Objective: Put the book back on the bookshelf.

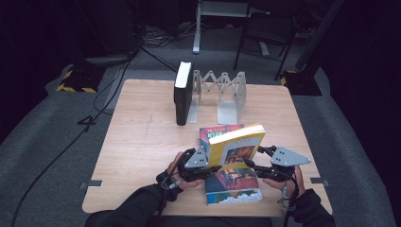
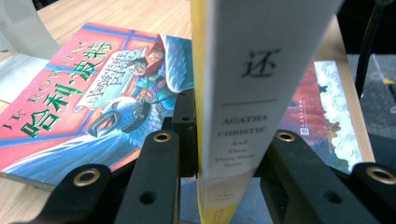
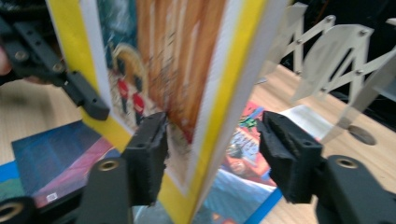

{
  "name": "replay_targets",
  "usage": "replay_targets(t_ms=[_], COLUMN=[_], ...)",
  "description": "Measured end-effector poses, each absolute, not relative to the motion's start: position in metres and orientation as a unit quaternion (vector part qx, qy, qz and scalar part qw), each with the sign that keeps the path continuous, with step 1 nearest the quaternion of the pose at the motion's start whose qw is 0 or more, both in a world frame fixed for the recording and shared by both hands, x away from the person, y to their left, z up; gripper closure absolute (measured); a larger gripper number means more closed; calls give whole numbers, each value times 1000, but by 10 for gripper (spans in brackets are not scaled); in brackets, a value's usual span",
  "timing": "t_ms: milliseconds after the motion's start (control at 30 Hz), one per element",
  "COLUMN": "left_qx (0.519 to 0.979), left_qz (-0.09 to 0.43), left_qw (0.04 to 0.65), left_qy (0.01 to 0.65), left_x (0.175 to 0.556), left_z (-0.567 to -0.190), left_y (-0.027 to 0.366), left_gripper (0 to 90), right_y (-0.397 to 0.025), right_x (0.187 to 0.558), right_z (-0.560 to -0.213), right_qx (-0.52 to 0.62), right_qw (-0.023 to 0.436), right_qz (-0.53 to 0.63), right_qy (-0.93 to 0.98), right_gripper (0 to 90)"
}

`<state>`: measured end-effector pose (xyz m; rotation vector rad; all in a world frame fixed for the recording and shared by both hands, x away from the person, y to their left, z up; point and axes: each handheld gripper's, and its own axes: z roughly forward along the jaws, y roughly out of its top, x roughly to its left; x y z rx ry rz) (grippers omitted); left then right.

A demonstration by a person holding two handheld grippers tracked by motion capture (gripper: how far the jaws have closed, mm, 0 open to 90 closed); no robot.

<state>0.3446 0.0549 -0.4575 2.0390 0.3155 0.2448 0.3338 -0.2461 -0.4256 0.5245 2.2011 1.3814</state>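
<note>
I'm holding the yellow book (image 1: 236, 147) up on edge, tilted, just above the flat book (image 1: 231, 177) that's lying face up on the counter (image 1: 137, 142) near my edge. In the left gripper view, I'm looking straight at the yellow book's grey spine (image 2: 252, 93), and my left gripper (image 1: 201, 166) is pinching that spine end, one jaw pressed on each cover. In the right gripper view, my right gripper (image 3: 212, 158) is straddling the opposite, page-side edge of the yellow book (image 3: 187, 84): the left jaw is touching the painted cover, while the right jaw is standing off from the pages with a gap, so this gripper is spread rather than clamped. My left gripper (image 3: 70, 84) is showing beyond, biting the book's far corner.

Under it, the flat book (image 2: 93, 102) is showing its red and blue cover with green characters. Farther back, the black book (image 1: 183, 92) is standing upright against the left plate of the metal bookend (image 1: 227, 94), whose folding lattice is spanning between two plates. The right plate is standing free. In the right gripper view, the bookend (image 3: 336, 65) is rising just behind the flat book (image 3: 243, 154).
</note>
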Motion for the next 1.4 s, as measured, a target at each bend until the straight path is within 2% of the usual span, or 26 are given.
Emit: replay_targets(t_ms=[267,767,900,1133,1400], left_qx=[829,796,795,796,798], left_qz=[103,123,127,130,141], left_qw=[534,581,581,575,568], left_qy=[131,121,120,133,145], left_x=[342,342,342,343,349], left_z=[-453,-427,-425,-423,-420], left_y=[53,46,42,40,38], left_gripper=[703,665,680,743,749], right_y=[-243,-242,-242,-243,-270], right_x=[333,334,334,334,329], right_z=[-431,-432,-432,-432,-435], right_qx=[179,181,180,183,212], right_qw=[229,231,230,230,236], right_qz=[508,508,509,500,467], right_qy=[811,810,810,815,826], right_gripper=[501,505,494,424,403])
